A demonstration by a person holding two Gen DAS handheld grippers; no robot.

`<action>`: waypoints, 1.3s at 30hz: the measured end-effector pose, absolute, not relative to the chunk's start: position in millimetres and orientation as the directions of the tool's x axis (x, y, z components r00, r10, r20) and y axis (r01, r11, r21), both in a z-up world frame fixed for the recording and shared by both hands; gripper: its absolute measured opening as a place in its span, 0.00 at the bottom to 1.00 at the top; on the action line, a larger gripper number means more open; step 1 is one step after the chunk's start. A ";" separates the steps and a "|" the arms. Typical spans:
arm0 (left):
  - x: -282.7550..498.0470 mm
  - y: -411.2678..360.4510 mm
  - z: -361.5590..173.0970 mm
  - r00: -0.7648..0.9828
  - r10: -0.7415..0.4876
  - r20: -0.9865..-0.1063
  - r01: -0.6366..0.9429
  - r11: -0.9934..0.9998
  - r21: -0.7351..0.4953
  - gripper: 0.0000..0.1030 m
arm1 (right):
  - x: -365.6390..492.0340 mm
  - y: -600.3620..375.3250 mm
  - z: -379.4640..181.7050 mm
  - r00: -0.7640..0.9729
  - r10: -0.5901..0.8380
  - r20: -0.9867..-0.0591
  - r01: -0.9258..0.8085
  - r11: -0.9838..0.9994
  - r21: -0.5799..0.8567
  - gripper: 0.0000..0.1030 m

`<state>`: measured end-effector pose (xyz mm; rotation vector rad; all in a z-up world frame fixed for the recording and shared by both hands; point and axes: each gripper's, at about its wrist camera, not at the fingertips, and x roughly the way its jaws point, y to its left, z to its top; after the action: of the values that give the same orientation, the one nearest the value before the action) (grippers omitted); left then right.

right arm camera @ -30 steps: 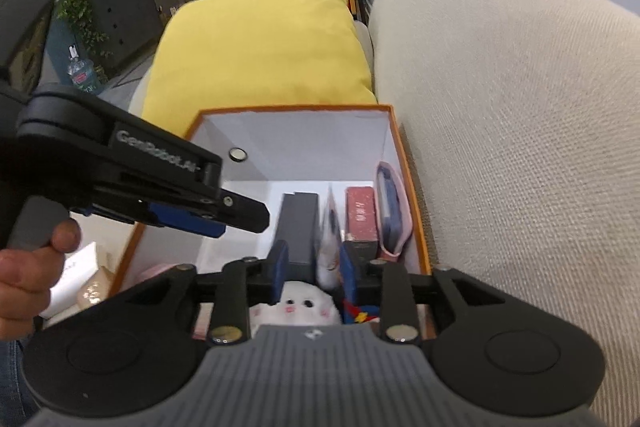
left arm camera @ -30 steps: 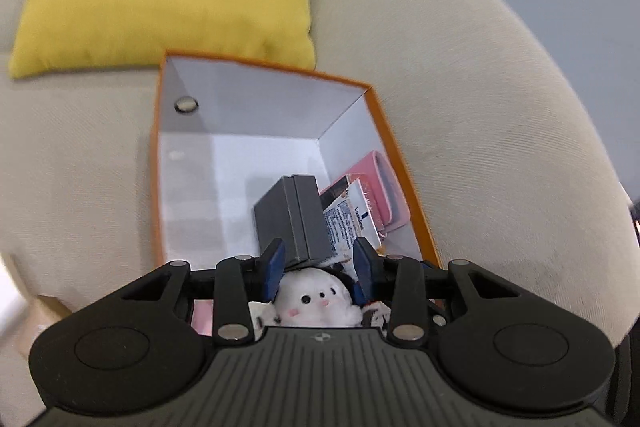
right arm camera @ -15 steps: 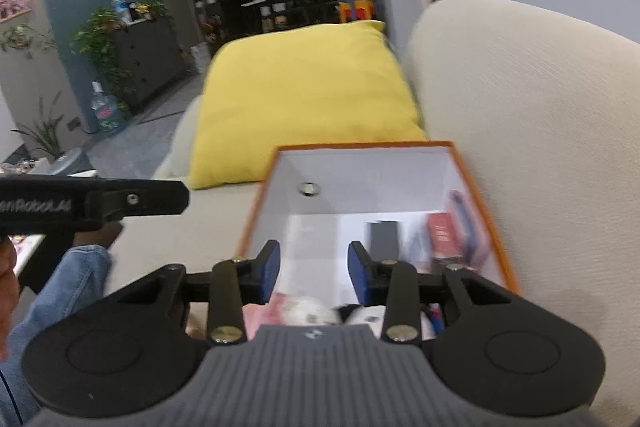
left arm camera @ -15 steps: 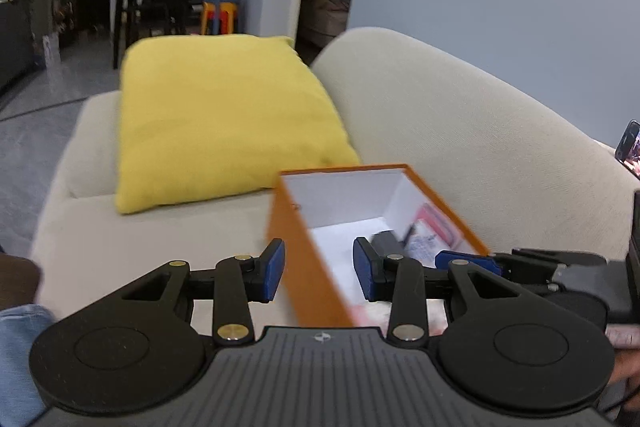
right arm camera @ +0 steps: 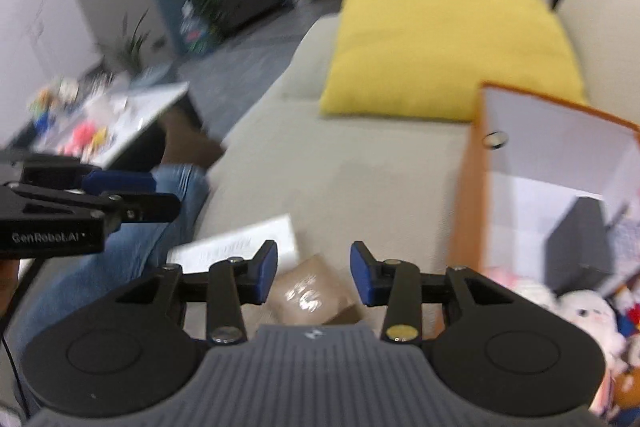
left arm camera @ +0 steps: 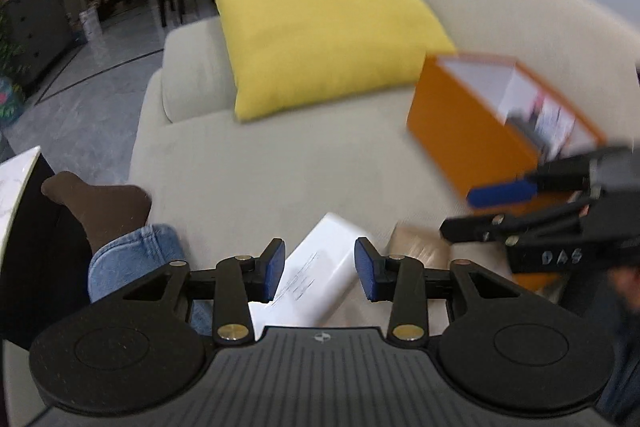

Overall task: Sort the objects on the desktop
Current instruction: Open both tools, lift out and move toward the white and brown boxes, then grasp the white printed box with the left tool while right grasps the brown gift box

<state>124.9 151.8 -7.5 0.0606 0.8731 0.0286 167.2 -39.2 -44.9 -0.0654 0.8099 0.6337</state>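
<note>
left wrist view: the left gripper [left arm camera: 320, 269] hangs spread and empty above a white box [left arm camera: 316, 281] lying on the sofa seat [left arm camera: 280, 163], probably lined up as the next thing to pick. just right of it lies a brown packet [left arm camera: 416, 247]. the orange box [left arm camera: 472, 131] sits far right beside the yellow cushion [left arm camera: 320, 31], and the right gripper [left arm camera: 500, 203] reaches in from the right.

right wrist view: the right gripper is spread, holding nothing, over the brown packet. the orange box stands at right, already holding a dark case [right arm camera: 576, 243] and a plush toy [right arm camera: 584, 311], so sorting looks partly done.
</note>
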 end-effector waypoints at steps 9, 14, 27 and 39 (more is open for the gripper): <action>135.3 139.5 -57.1 0.535 0.042 -0.844 0.237 0.951 0.198 0.48 | 179.0 -5.6 -77.5 0.427 0.397 -0.813 -0.676 0.737 0.005 0.57; 137.1 124.2 -84.6 0.516 0.113 -0.849 0.316 0.896 0.311 0.48 | 167.9 5.1 -81.7 0.401 0.401 -0.824 -0.748 0.662 -0.042 0.56; 142.5 125.4 -112.9 0.492 0.241 -0.837 0.339 0.832 0.439 0.66 | 158.5 20.3 -94.9 0.458 0.346 -0.819 -0.793 0.576 -0.200 0.62; 180.3 159.8 -88.2 0.369 0.044 -0.928 0.433 0.876 0.214 0.66 | 197.7 21.4 -86.6 0.299 0.324 -0.898 -0.847 0.524 -0.093 0.59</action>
<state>180.3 159.8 -88.2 0.4670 1.1763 -0.2620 197.7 21.4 -86.6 -0.6408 0.9735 0.8520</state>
